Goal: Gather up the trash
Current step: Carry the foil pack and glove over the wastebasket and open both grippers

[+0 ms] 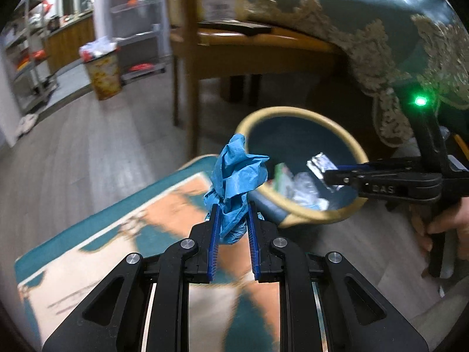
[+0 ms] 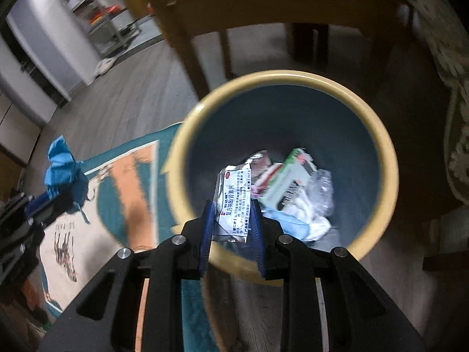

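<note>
Nearest us, our left gripper [image 1: 233, 220] is clamped on a crumpled blue wad [image 1: 236, 182], which stands up between the jaws over the patterned rug [image 1: 102, 249], just short of the bin's near rim. Our right gripper [image 2: 231, 220] pinches a silver medicine sachet [image 2: 233, 202] held above the mouth of the bin [image 2: 381, 146], probably so that it falls straight in when released. The right view looks down into the bin, showing a green-and-white box [image 2: 290, 182] and crinkled clear plastic [image 2: 321, 187] at the bottom. Only the left view shows a hand [image 1: 445, 223] on the right tool, and farther off a second full bin [image 1: 102, 70] by the shelves.
</note>
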The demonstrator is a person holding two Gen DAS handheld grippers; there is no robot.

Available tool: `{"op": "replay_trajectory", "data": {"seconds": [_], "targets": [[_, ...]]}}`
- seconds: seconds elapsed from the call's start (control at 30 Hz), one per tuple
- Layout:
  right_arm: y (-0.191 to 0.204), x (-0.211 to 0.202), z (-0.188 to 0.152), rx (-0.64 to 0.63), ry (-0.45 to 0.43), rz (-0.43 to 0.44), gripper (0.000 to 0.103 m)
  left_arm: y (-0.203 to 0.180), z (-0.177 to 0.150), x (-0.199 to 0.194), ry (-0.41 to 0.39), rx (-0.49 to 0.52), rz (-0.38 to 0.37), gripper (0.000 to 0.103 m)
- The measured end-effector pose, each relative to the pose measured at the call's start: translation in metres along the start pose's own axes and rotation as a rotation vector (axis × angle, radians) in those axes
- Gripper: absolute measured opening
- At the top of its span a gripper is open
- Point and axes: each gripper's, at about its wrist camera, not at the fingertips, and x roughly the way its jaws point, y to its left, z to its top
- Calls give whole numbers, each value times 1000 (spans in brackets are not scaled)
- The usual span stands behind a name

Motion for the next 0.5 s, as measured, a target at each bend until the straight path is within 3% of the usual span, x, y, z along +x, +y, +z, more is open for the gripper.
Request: {"op": "replay_trajectory", "data": {"seconds": [0.17,0.3,0.5], "targets": [[-34,1,-2,74,4,-14,24,-29,15,34,11,9,-69,19],[-51,2,-5,108,5,-17,24,-48,22,53,7,34,-83,19],[-69,3,-5,156,-10,-14,24,-48,32,75,8,4,-99,19]]}}
